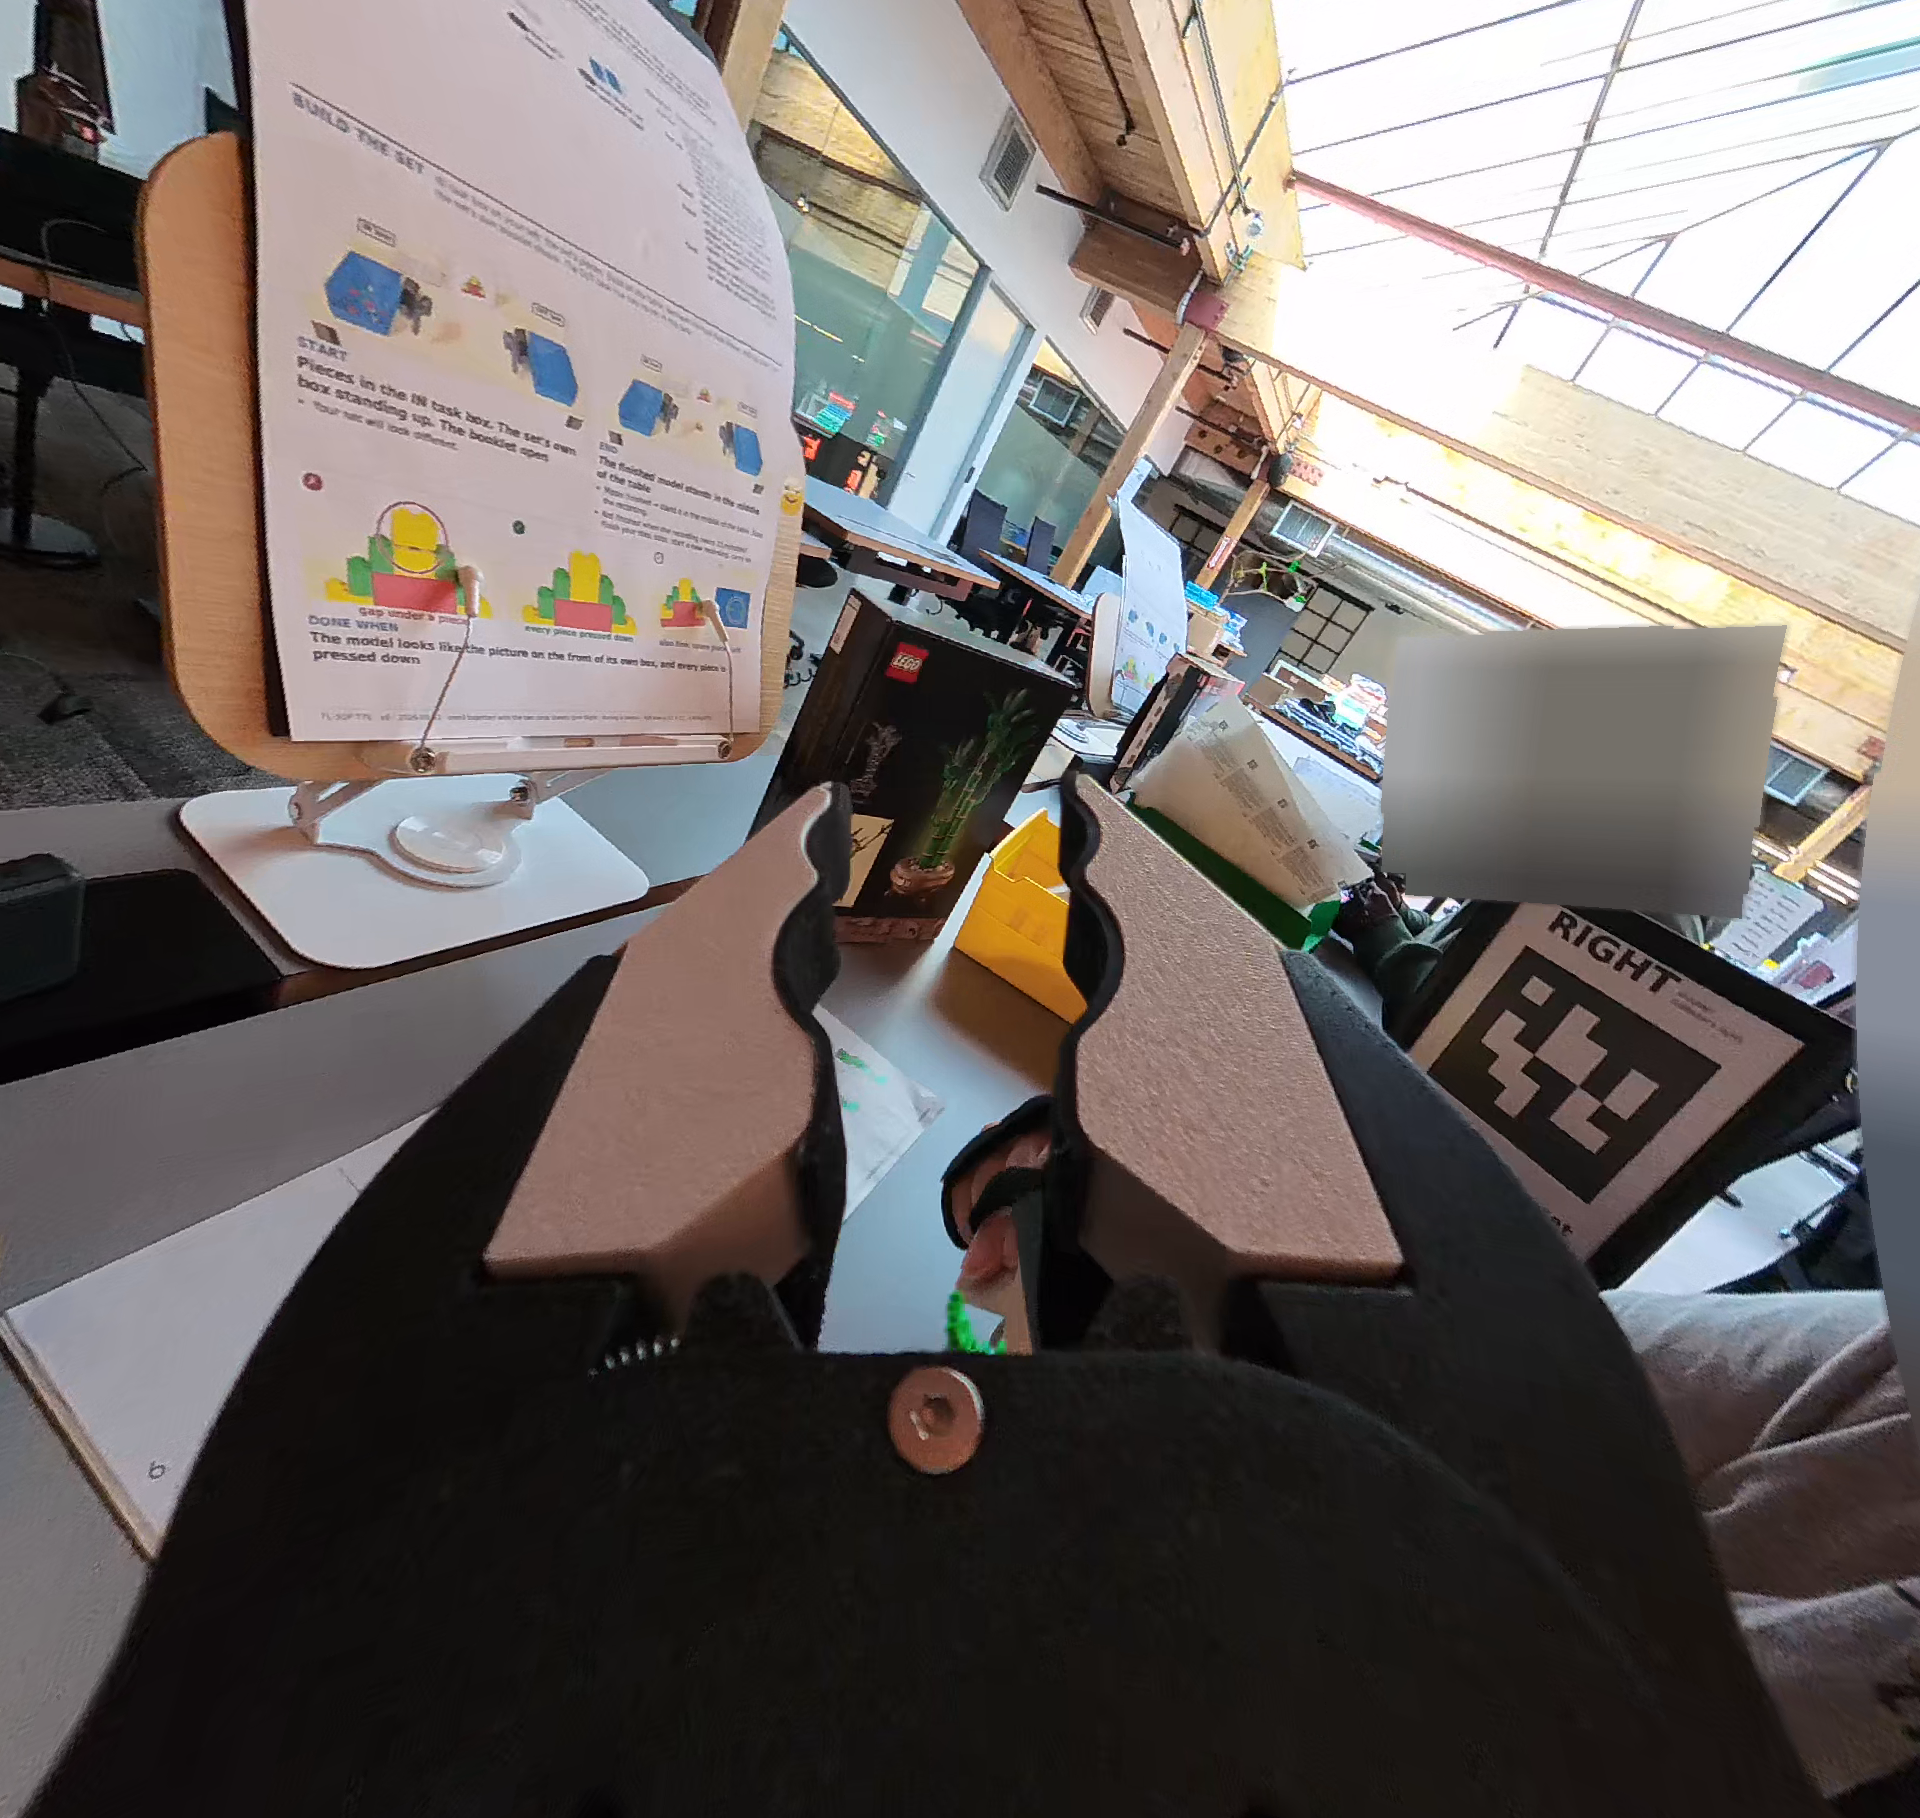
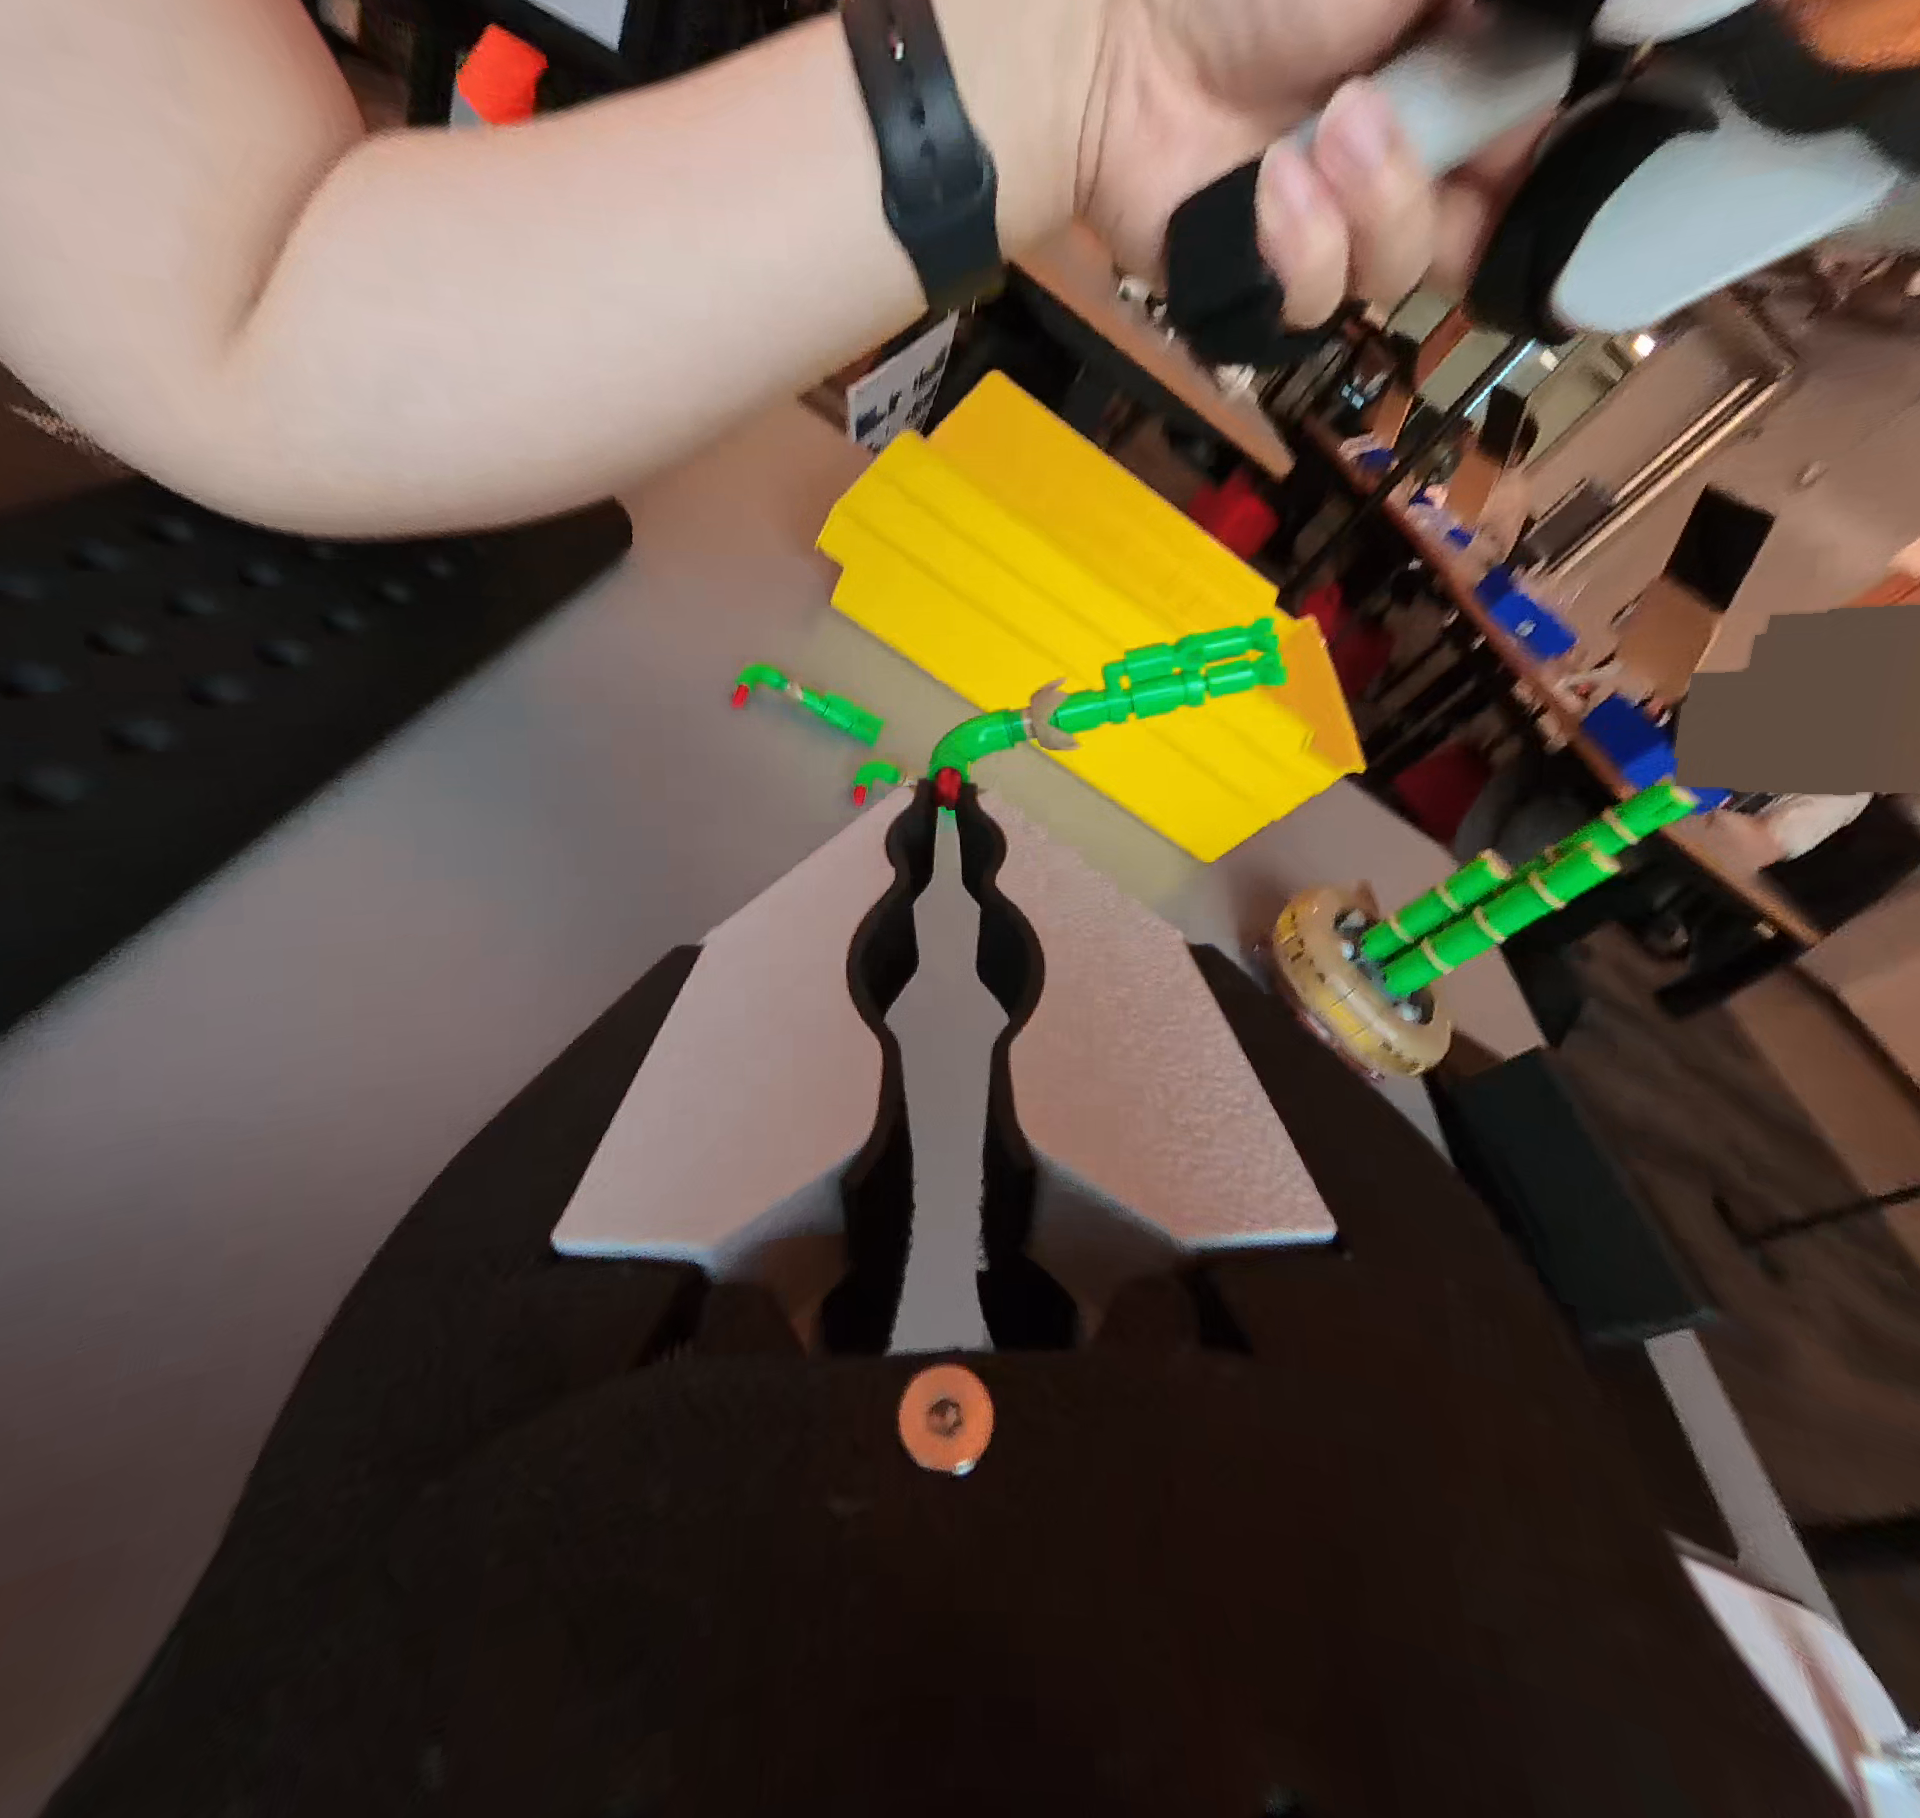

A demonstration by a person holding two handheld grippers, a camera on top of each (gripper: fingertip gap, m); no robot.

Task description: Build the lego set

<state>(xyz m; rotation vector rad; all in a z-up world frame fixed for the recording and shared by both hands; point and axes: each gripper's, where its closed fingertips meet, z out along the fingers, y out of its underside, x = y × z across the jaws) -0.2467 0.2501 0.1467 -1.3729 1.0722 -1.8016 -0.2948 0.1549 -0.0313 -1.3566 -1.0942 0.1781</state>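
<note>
My right gripper point(image 2: 948, 800) is shut on the red-tipped end of a green bent bamboo branch point(image 2: 1143, 693), held above the grey table. The round tan pot base point(image 2: 1351, 989) with upright green bamboo stalks point(image 2: 1507, 895) stands to the right. Two small green hooked pieces point(image 2: 816, 706) lie on the table just left of the fingertips. My left gripper point(image 1: 951, 823) is open and empty, raised above the table; it also shows blurred in the right wrist view point(image 2: 1714, 106), held by a hand. A bit of green piece point(image 1: 971, 1327) shows low between its fingers.
A yellow bin point(image 2: 1039, 605) lies behind the branch and also shows in the left wrist view point(image 1: 1023, 911). The dark set box point(image 1: 935, 760) stands behind it. An instruction sheet on a stand point(image 1: 499, 366) is at left. A green box with a booklet point(image 1: 1236, 833) is at right. My hands' fingertips stand some 20 cm from each other. From either gripper's tips it is about 30 cm to the round tan pot base point(image 2: 1351, 989).
</note>
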